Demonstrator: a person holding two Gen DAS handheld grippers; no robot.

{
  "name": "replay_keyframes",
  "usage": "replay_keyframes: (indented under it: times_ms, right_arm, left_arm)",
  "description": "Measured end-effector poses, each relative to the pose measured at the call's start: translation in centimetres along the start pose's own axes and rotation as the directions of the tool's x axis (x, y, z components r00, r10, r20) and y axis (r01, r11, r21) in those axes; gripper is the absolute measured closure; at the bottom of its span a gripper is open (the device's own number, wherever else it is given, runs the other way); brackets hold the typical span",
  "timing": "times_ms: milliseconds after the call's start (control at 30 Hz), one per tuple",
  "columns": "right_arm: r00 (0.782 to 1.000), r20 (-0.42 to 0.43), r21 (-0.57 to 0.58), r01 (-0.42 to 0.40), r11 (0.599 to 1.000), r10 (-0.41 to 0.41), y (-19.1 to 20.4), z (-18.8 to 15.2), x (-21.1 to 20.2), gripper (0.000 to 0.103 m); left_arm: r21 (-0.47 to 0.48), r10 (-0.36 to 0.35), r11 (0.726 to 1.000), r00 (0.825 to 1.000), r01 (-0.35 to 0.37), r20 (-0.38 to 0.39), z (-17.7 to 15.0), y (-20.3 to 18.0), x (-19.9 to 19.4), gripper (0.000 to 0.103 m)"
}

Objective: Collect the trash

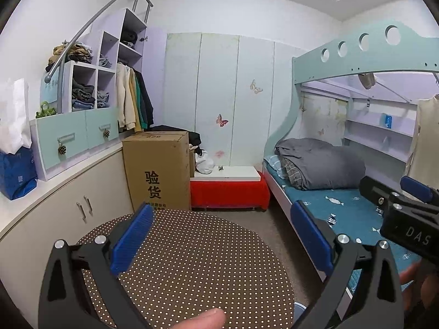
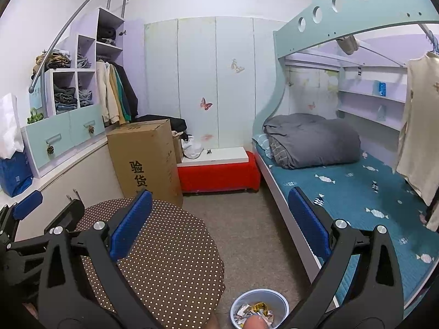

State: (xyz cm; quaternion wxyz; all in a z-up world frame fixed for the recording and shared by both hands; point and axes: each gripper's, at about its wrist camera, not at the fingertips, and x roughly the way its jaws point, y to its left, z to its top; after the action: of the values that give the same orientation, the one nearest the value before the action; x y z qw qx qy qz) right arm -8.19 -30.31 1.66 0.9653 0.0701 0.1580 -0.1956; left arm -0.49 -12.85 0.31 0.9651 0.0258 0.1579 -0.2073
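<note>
Trash point(image 2: 255, 312) lay in the bin point(image 2: 282, 303) at six o'clock; both the left gripper point(image 1: 222, 230) and right gripper point(image 2: 219, 223) were spread and empty, so scanning the dotted table point(image 2: 170, 246) seemed wise.

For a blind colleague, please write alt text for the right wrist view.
The open right gripper hangs above a small bin holding crumpled trash, on the floor between a dotted round table and a bunk bed. The left gripper shows at the left edge.
</note>
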Motion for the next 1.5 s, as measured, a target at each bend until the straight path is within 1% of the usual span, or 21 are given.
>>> replay_keyframes:
  times_ms: [933,1033,1133,1333,1500]
  right_arm:
    - [1.0,-0.001,0.005,0.011,1.0,-0.011,0.2,-0.06,0.18,0.006]
    - [1.0,0.0,0.009,0.016,1.0,-0.016,0.28,-0.11,0.11,0.006]
    - [1.0,0.0,0.014,0.019,1.0,-0.019,0.33,-0.12,0.0,0.006]
    - [1.0,0.002,0.016,0.02,1.0,-0.02,0.32,-0.23,-0.17,0.006]
    - [1.0,0.003,0.019,0.022,1.0,-0.022,0.43,-0.1,-0.22,0.006]
  left_arm:
    - [0.012,-0.006,1.0,1.0,0.006,-0.008,-0.11,-0.62,0.22,0.005]
    - [0.018,-0.012,1.0,1.0,0.012,0.008,-0.13,-0.64,0.03,0.005]
    - [0.033,-0.003,0.999,0.999,0.002,0.032,-0.07,-0.91,-0.28,0.005]
    - [0.025,0.004,1.0,1.0,-0.004,0.007,0.07,-0.84,0.19,0.005]
    - [0.022,0.002,1.0,1.0,-0.002,0.004,0.16,-0.77,0.22,0.005]
